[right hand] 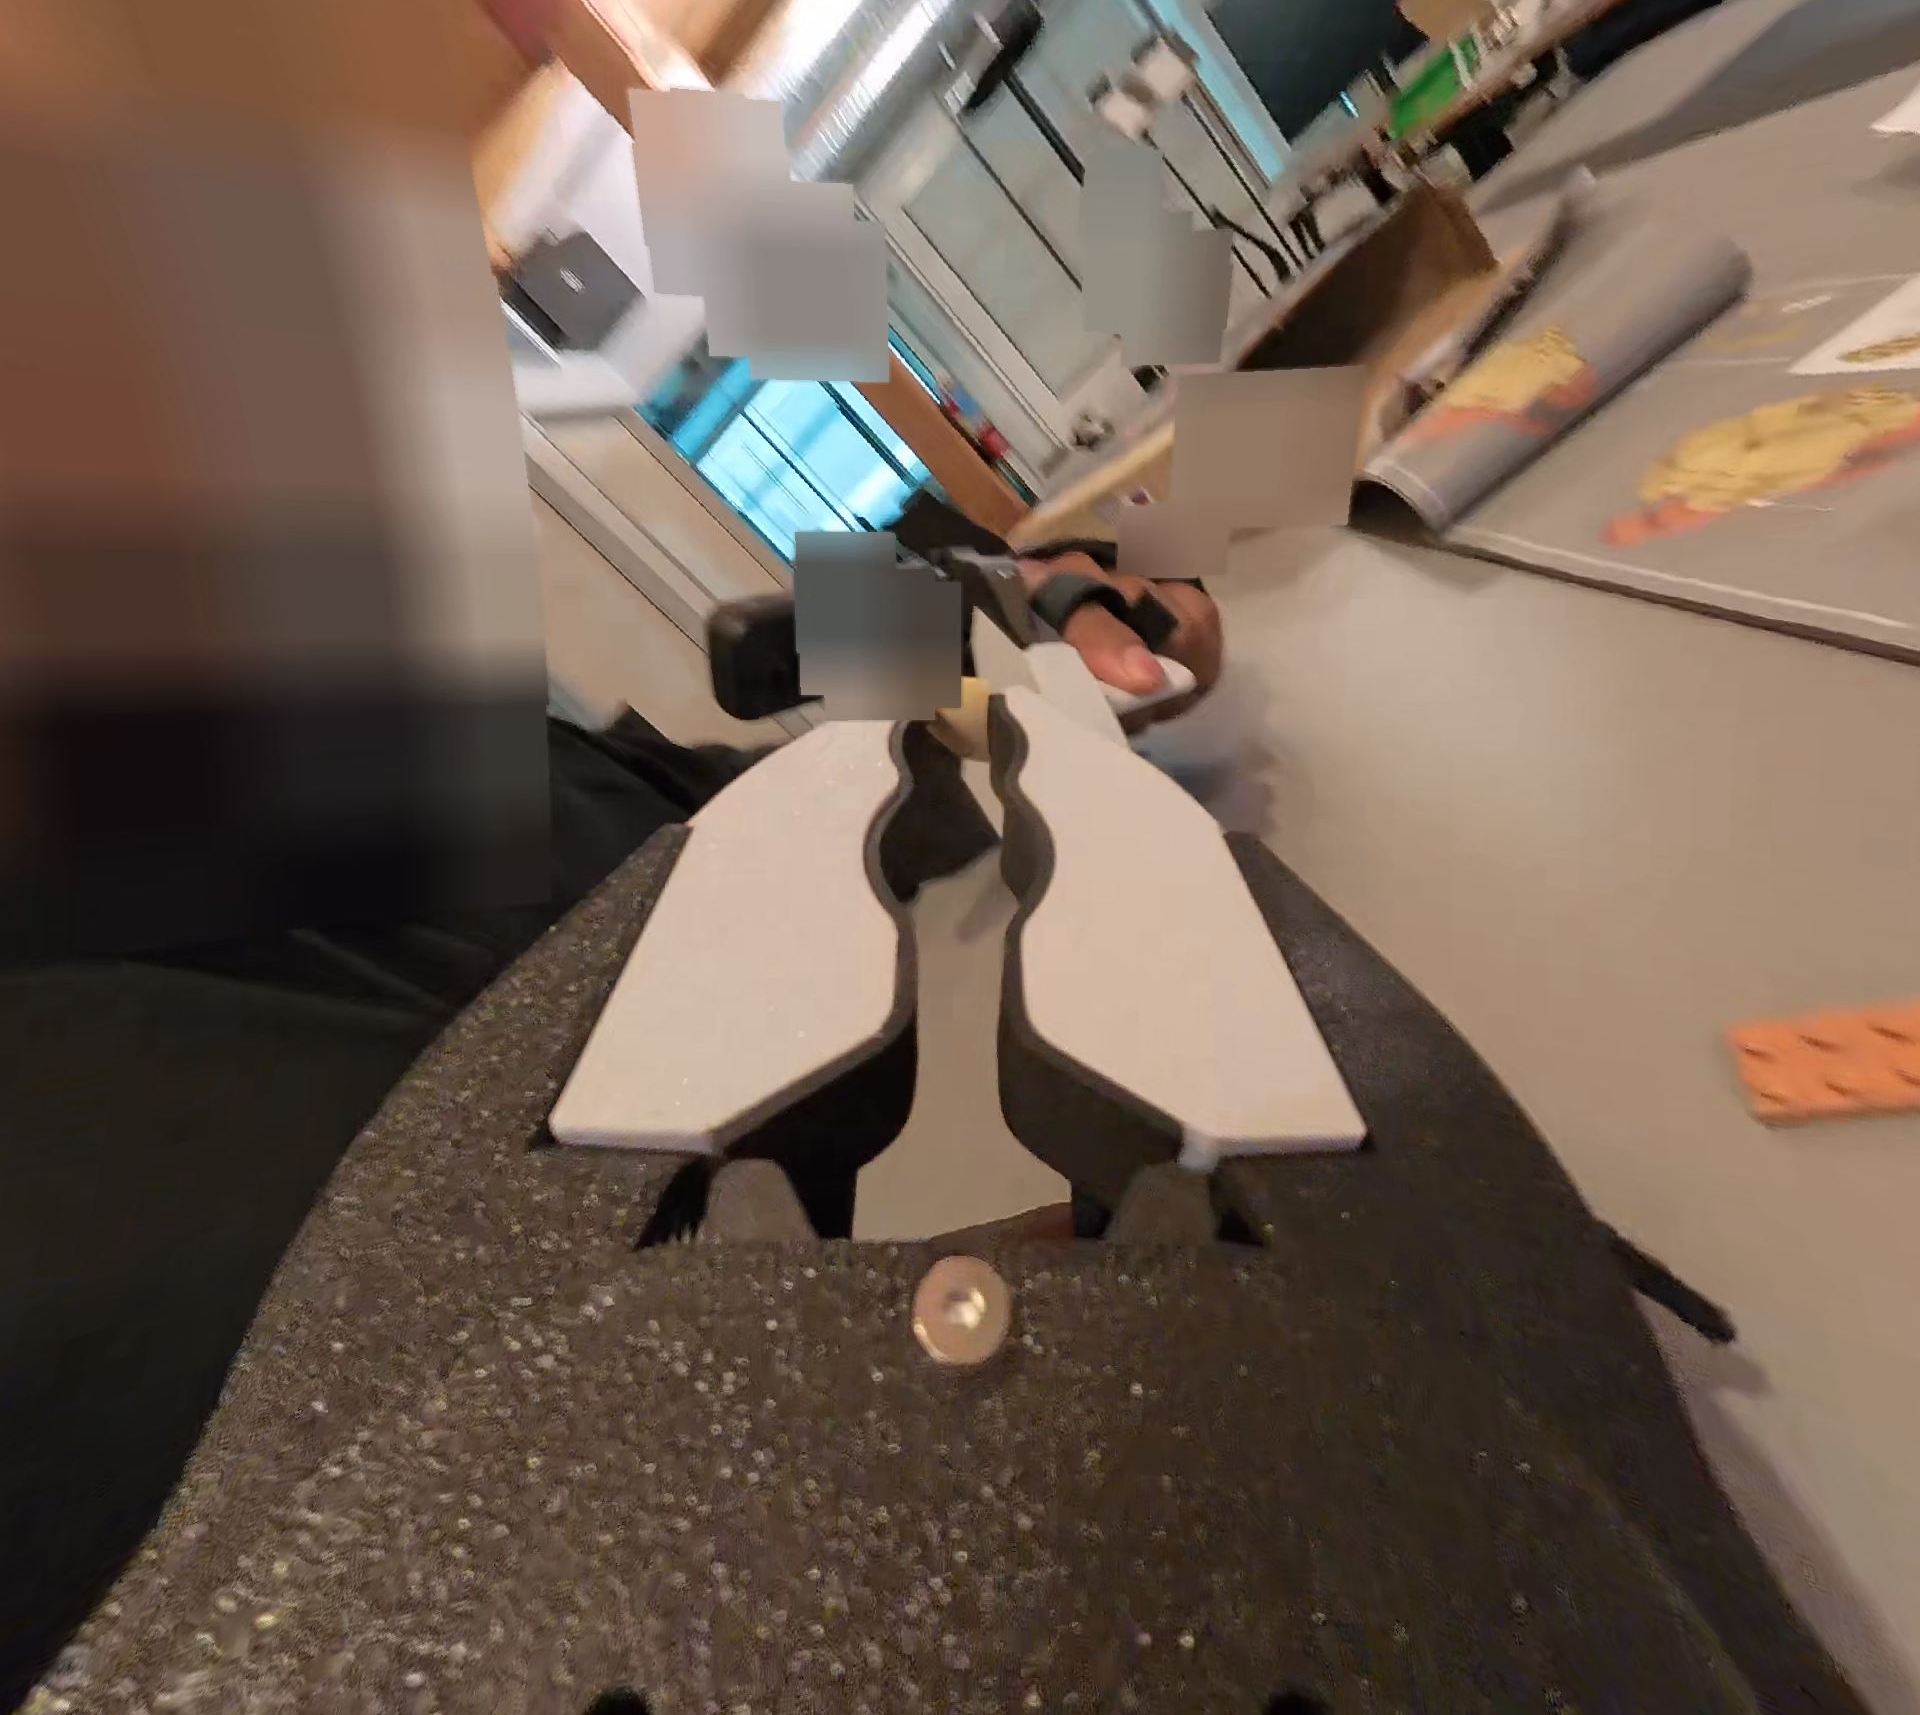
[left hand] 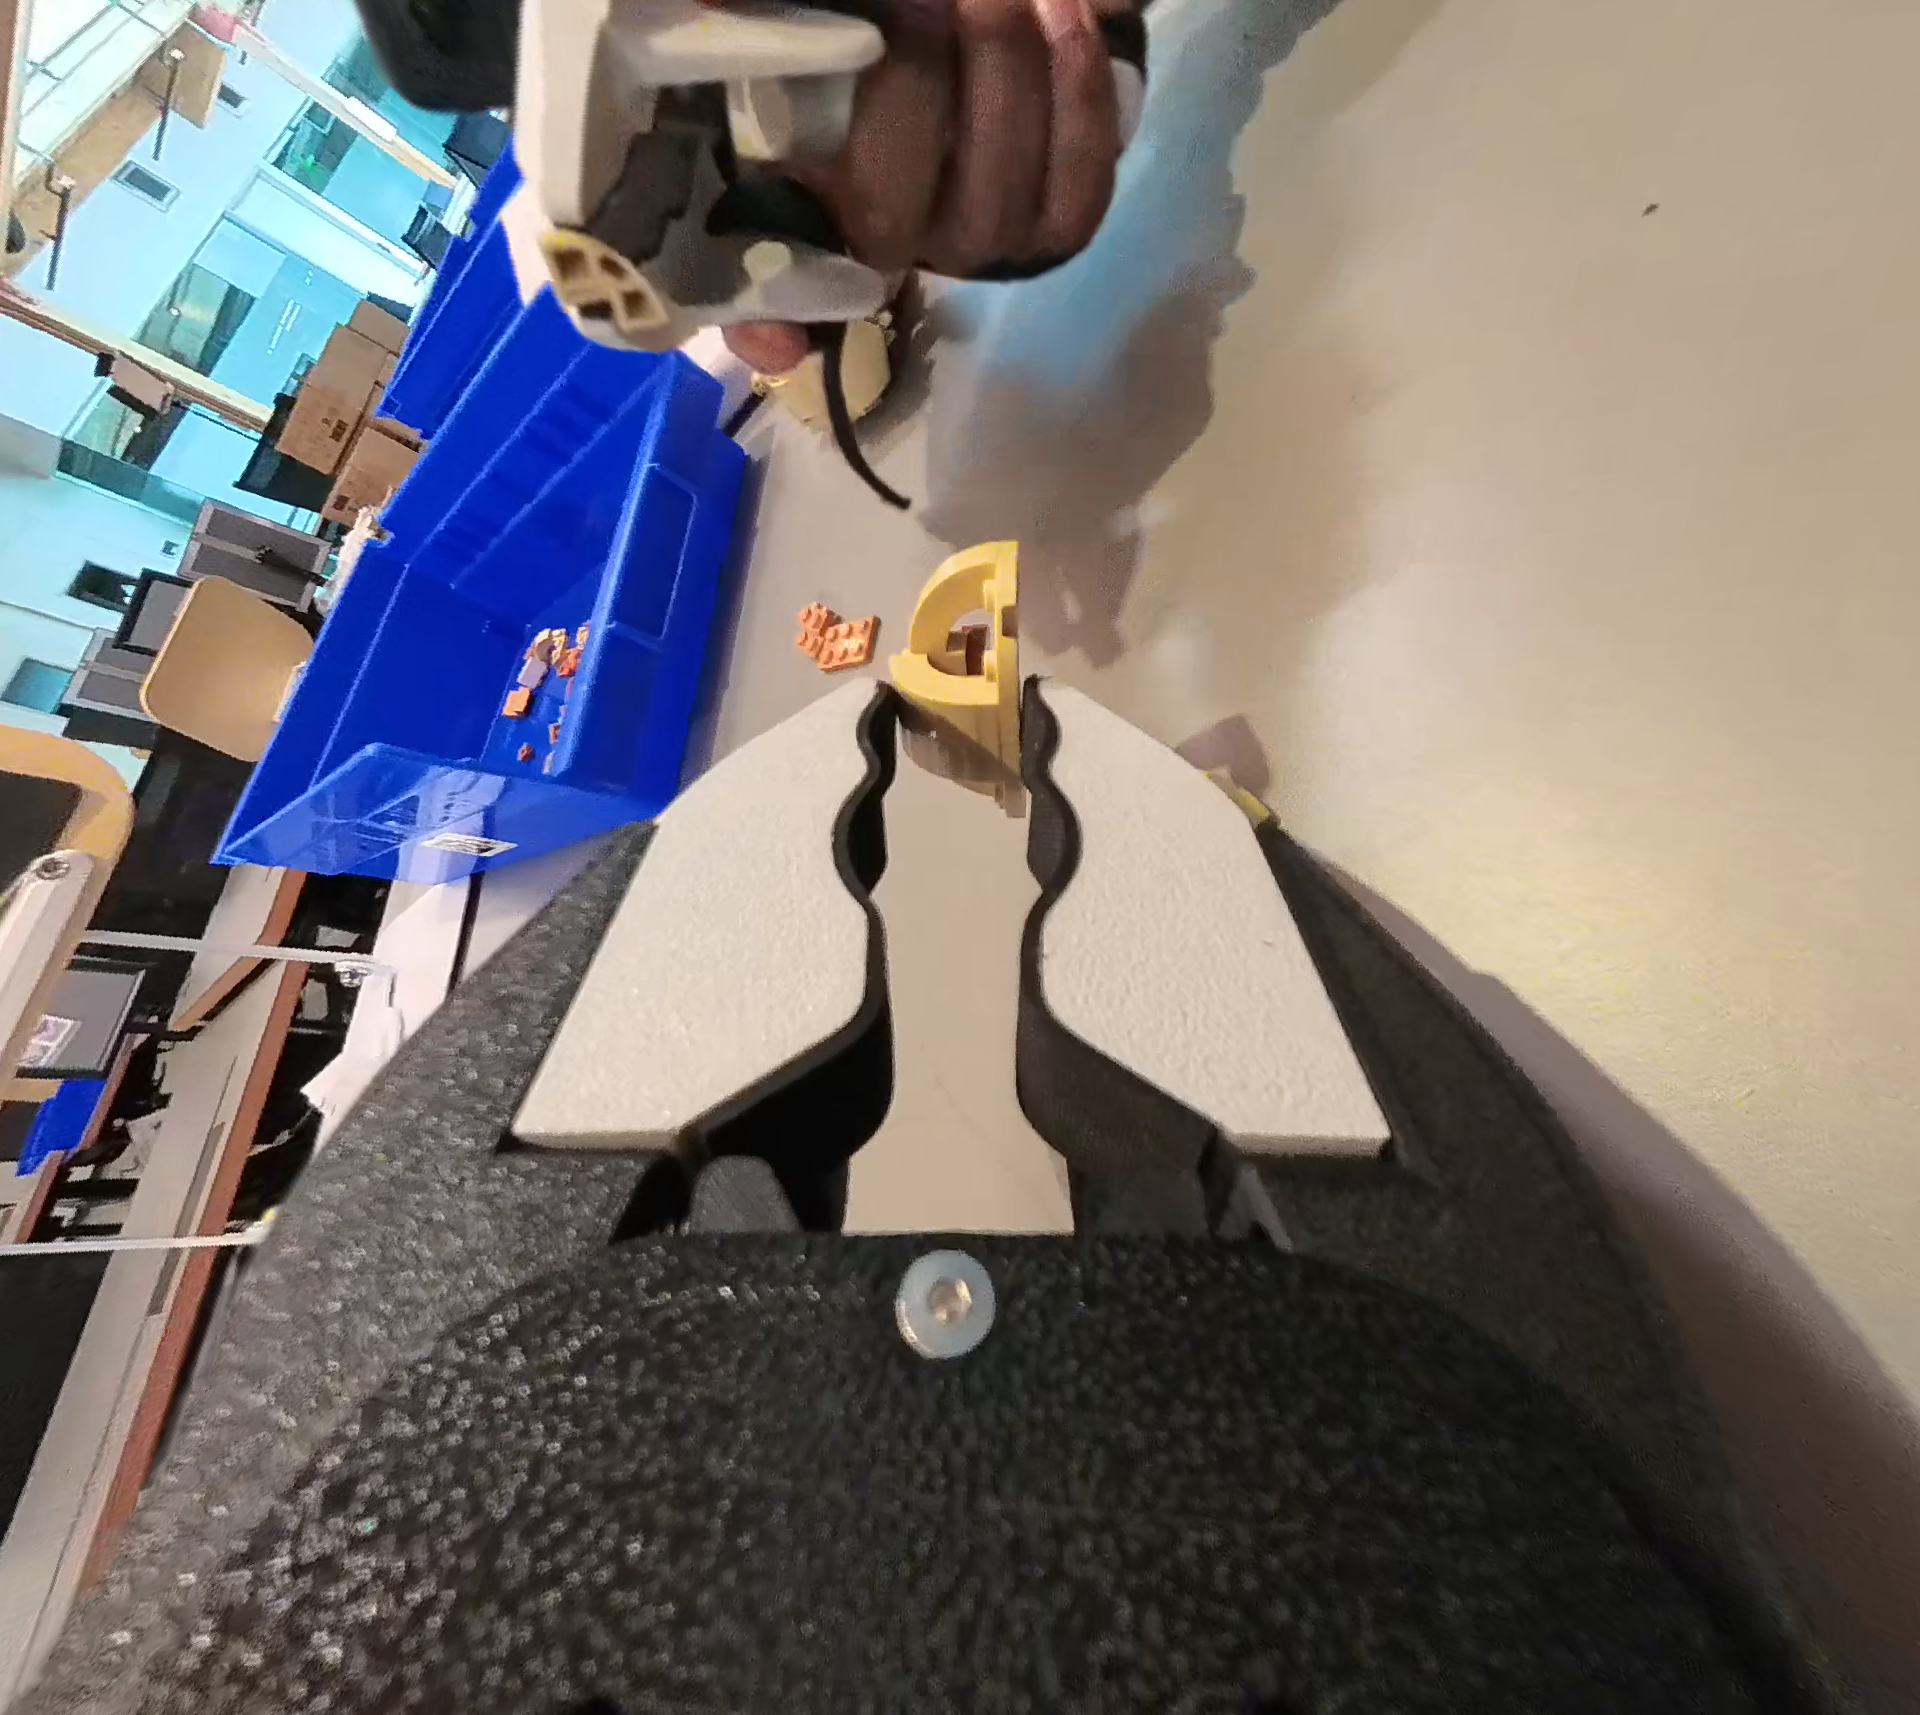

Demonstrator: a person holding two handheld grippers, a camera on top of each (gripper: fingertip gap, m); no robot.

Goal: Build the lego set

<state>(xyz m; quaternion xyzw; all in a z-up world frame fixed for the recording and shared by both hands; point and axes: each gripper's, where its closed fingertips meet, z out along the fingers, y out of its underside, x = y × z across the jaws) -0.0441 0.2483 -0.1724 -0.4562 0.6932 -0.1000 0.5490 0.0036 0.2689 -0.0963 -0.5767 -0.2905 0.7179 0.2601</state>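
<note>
Two tongs: our left tongs (left hand: 956, 709) clamp a yellow curved lego assembly (left hand: 961, 637), our right tongs (right hand: 951, 735) pinch a cream lego piece (right hand: 966, 723).

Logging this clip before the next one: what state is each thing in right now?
Left claw: shut on yellow lego assembly.
Right claw: shut on tan lego piece, held in the air.
Orange lego plates: loose on table.
Blue bin: open, few pieces inside.
Booklet: open.
</note>
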